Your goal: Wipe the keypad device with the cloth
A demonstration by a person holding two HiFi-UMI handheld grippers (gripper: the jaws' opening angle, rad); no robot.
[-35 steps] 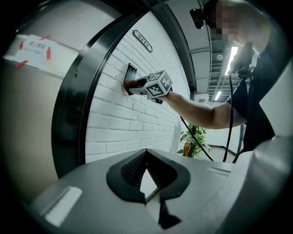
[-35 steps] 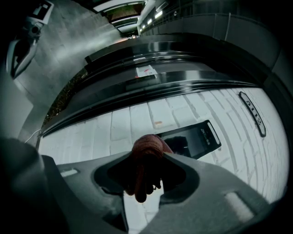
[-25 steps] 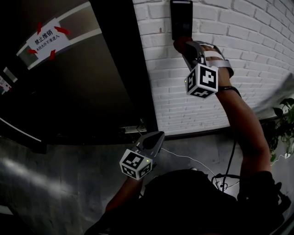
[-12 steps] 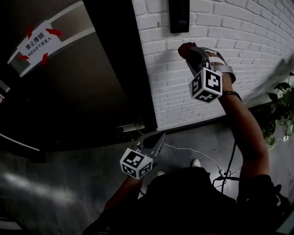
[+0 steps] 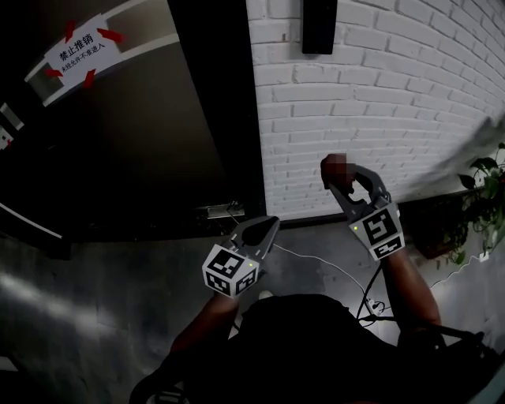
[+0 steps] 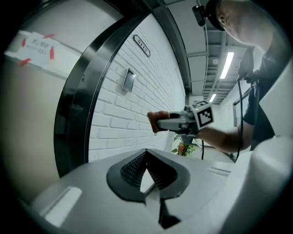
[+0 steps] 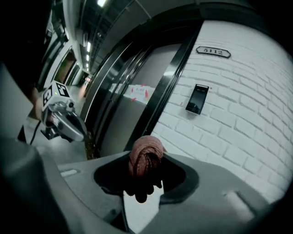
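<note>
The keypad device is a black upright box on the white brick wall, well above both grippers; it also shows in the left gripper view and the right gripper view. My right gripper is held low, away from the wall, shut on a bunched reddish-brown cloth. That cloth fills the gap between its jaws. My left gripper hangs lower at the left, shut with nothing in it, its ribbed pads meeting at the tips.
A dark glass door with a black frame stands left of the wall, carrying a white sign with red arrows. A number plate sits above the keypad. A potted plant is at the right, and a white cable lies on the floor.
My right gripper has come down from the keypad to about waist height, still holding the cloth. The left gripper has barely moved.
</note>
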